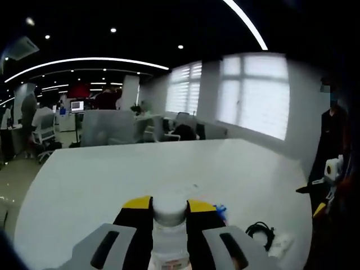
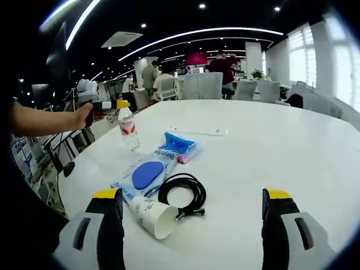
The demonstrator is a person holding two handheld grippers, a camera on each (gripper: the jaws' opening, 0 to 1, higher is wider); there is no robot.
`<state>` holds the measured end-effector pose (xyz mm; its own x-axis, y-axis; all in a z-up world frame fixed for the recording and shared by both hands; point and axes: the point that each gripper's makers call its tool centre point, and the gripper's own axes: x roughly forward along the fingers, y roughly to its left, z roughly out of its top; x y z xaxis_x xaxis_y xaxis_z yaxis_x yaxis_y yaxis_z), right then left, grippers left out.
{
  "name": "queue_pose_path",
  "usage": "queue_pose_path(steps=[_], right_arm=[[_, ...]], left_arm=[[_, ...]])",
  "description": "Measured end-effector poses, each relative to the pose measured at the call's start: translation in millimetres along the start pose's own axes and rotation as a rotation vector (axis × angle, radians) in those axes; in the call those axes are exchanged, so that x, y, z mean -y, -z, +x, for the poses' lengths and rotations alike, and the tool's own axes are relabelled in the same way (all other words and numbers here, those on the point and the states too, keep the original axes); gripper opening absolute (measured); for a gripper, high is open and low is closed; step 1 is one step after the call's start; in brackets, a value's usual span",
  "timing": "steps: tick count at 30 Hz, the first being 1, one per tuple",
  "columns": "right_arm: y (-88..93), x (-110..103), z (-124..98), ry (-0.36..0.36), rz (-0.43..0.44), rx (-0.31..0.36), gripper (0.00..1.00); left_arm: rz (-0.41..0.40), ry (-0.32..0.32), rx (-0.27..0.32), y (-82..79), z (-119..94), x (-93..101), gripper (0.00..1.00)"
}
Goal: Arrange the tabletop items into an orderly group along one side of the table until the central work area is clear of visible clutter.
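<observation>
My left gripper (image 1: 169,203) is shut on a clear water bottle (image 1: 169,236) with a white cap, held upright between its yellow-tipped jaws. In the right gripper view the left gripper (image 2: 109,105) holds this bottle (image 2: 127,128) by the neck near the table's left edge. My right gripper (image 2: 191,194) stands wide open, holding nothing, above a black coiled cable (image 2: 183,194). A paper cup (image 2: 153,216) lies on its side beside the cable. Two blue packets (image 2: 146,174) (image 2: 179,147) lie just beyond. The right gripper (image 1: 333,169) appears at the right of the left gripper view.
The white table (image 1: 169,169) stretches far ahead with much bare surface. A flat white strip (image 2: 197,131) lies beyond the packets. The cable (image 1: 260,230) and a white item (image 1: 281,244) rest near the table's right edge. Office chairs and people stand in the background.
</observation>
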<state>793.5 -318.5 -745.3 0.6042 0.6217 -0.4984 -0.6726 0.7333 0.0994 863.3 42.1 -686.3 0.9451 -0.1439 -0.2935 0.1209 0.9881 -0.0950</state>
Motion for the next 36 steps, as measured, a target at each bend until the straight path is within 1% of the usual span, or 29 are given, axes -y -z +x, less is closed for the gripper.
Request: queue_pose_path(steps=[1,6,7,14,15,17,19,22,27,29,36], right_arm=[[0.0,1,1,0.001,0.001,0.000,0.99],[1.9,4,5,0.003,0.005,-0.008,0.99],[2.2,4,5,0.002,0.005,-0.009,0.99],[5.8,6,9,-0.002,0.009,-0.021,0.98],[7.2,7,10,-0.004,0.013,-0.026,0.98],[7.9,7,10,-0.004,0.013,-0.029,0.98],[8.4,7,10,-0.004,0.012,-0.030,0.98],[9.3,8,11,-0.005,0.011,-0.033,0.98],[9.1,7,13,-0.009,0.009,-0.034,0.98],[8.4,7,13,-0.009,0.011,-0.033,0.98],[11.7,4,14,-0.014,0.008,-0.046,0.97]], left_arm=[[0.012,-0.014,-0.002,0.6,2,-2.4,0.17],[0.023,-0.030,-0.005,4.1,5,-7.6,0.17],[0.023,-0.029,-0.006,7.6,6,-10.5,0.17],[0.028,-0.018,-0.015,16.6,6,-13.2,0.17],[0.053,-0.008,-0.019,17.8,6,-12.5,0.17],[0.056,-0.007,-0.013,18.2,6,-12.0,0.17],[0.066,-0.017,-0.007,19.8,6,-16.0,0.17],[0.074,-0.015,0.002,21.6,5,-18.0,0.18],[0.079,-0.013,-0.002,26.6,3,-19.2,0.18],[0.099,-0.011,-0.003,27.9,2,-17.6,0.18],[0.089,-0.008,0.020,30.4,-2,-18.6,0.18]])
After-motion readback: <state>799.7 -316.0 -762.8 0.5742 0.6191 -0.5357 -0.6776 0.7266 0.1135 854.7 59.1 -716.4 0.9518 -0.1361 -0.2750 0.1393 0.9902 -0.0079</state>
